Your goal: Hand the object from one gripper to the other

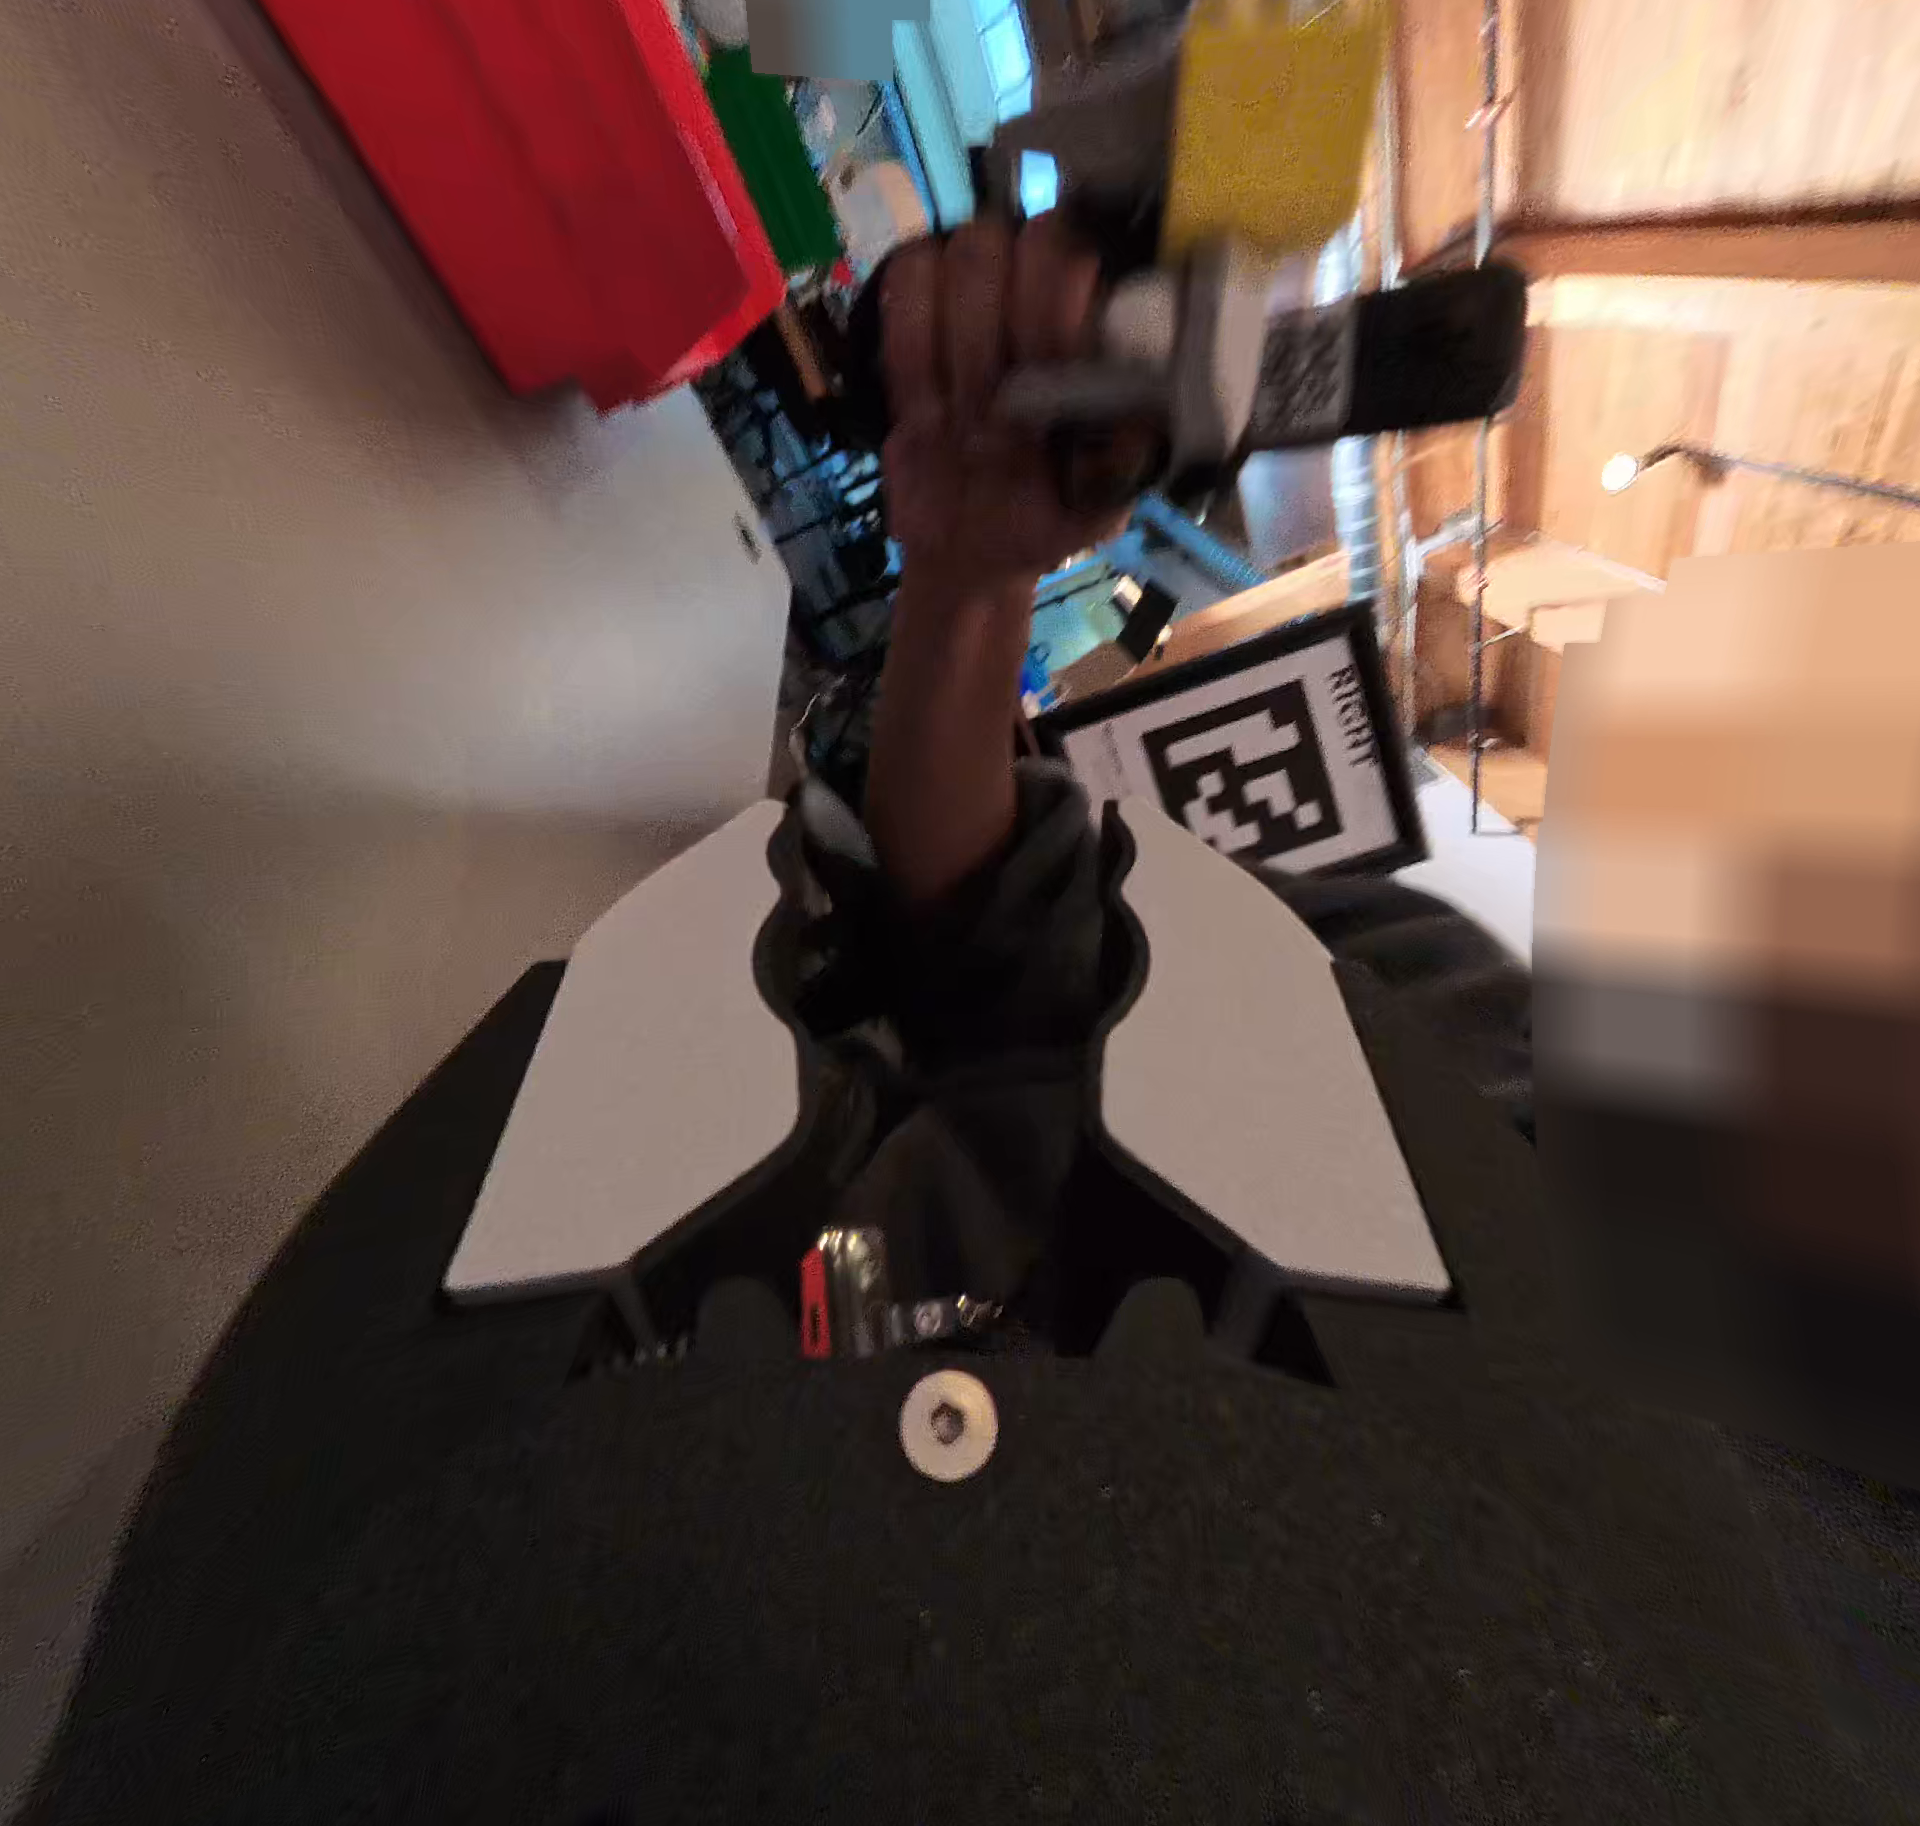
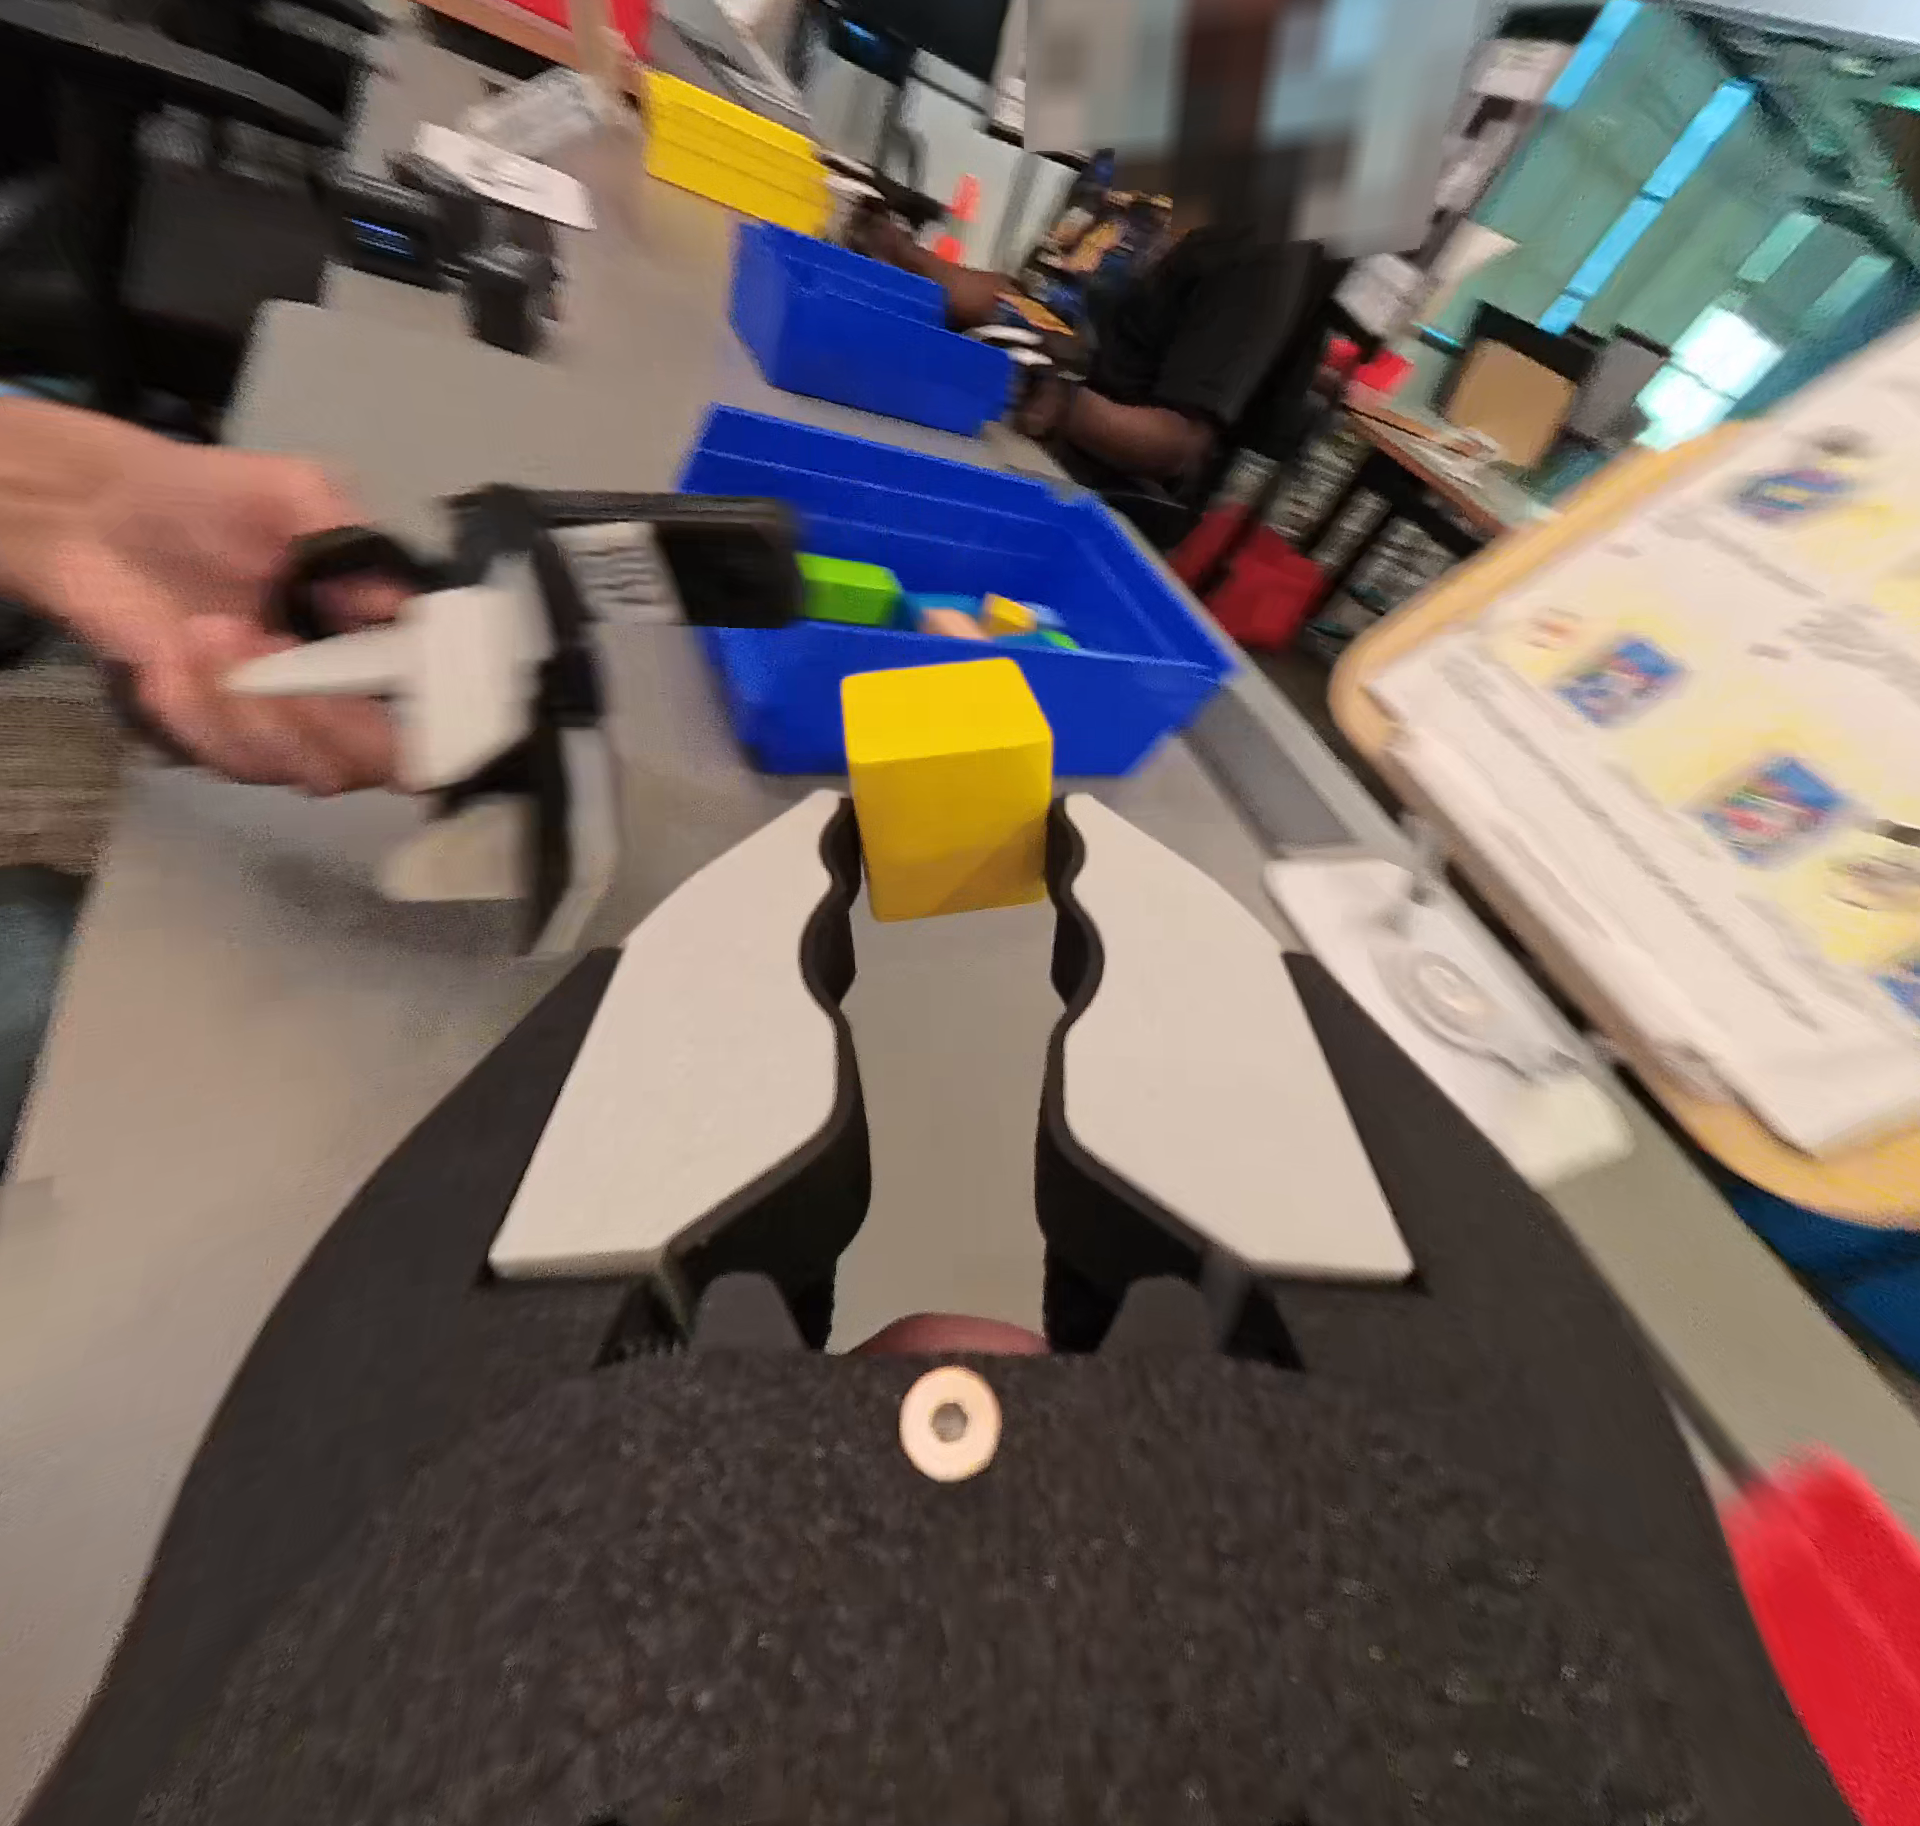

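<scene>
A black-and-white marker card [image 1: 1242, 753] carries printed lettering and a square code. The right tool [image 2: 951, 831] pinches the yellow cube [image 2: 945, 784] at its fingertips above the table [image 2: 312, 997], before a blue bin [image 2: 966, 716]. The left tool [image 1: 945, 841] stands spread, holding nothing.

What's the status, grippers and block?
Right hand-held gripper shut on yellow wooden cube. Left hand-held gripper open, empty. Handover pending, path clear.

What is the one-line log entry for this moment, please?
phase: pre-handover | right gripper: shut on yellow cube | left gripper: open, empty
</scene>
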Demonstrator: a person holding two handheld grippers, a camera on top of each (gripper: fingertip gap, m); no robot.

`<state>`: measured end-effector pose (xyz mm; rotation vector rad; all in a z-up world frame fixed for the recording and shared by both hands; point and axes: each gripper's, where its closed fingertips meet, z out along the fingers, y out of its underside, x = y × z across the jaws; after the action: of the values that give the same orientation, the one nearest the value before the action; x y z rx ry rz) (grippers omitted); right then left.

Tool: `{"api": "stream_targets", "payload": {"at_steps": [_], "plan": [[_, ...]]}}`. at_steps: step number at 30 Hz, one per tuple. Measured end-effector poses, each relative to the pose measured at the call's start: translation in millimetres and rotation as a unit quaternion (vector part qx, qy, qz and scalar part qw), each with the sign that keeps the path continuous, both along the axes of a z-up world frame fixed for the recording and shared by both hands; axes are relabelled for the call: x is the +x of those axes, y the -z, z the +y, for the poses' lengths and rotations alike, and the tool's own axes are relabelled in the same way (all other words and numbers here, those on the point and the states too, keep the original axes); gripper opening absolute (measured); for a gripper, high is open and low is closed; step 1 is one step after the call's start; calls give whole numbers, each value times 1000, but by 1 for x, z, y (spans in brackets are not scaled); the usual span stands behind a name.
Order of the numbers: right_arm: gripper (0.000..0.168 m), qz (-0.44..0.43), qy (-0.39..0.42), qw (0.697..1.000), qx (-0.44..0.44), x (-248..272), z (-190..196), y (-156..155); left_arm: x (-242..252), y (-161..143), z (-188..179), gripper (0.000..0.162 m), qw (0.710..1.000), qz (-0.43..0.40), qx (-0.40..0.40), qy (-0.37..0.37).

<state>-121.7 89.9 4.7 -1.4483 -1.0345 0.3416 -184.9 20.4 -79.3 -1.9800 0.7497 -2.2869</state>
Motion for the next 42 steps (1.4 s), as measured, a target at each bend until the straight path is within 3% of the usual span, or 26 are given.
{"api": "stream_targets", "payload": {"at_steps": [3,5,8,10,12,15,19,22,27,29,33,36,38,40,42], "plan": [[34,8,96,995,-27,77,17,-31,-2,17,-13,46,1000,24,13,-8],[34,0,163,983,-89,133,26,-27,-3,6,-19,46,1000,-4,0,13],[35,-49,285,934,-208,215,32,21,-4,1,-23,46,999,-8,27,29],[34,-97,329,878,-335,249,22,75,-3,12,-24,46,997,23,62,27],[34,-149,319,833,-427,260,9,122,-2,17,-24,45,995,43,85,24],[34,-192,281,797,-499,248,5,162,-1,14,-25,45,995,41,88,24],[34,-267,268,752,-540,244,6,186,-1,20,-24,44,994,53,93,23],[34,-270,268,729,-569,242,8,193,-1,21,-22,44,993,59,100,15],[35,-287,259,732,-561,240,6,200,-2,33,-23,43,985,91,145,16],[36,-279,249,750,-546,238,7,200,-2,33,-20,42,980,101,174,6],[61,-220,282,795,-489,257,4,151,-7,34,-12,42,955,141,259,-25],[58,-148,338,847,-382,262,3,96,-23,32,7,41,917,200,340,-61],[58,-80,362,880,-295,243,-2,67,-47,24,33,41,877,263,390,-102],[54,29,313,916,-250,192,-23,57,-81,5,70,44,839,315,412,-166],[57,110,244,934,-236,139,-50,62,-119,-8,105,51,820,378,381,-200]]}}
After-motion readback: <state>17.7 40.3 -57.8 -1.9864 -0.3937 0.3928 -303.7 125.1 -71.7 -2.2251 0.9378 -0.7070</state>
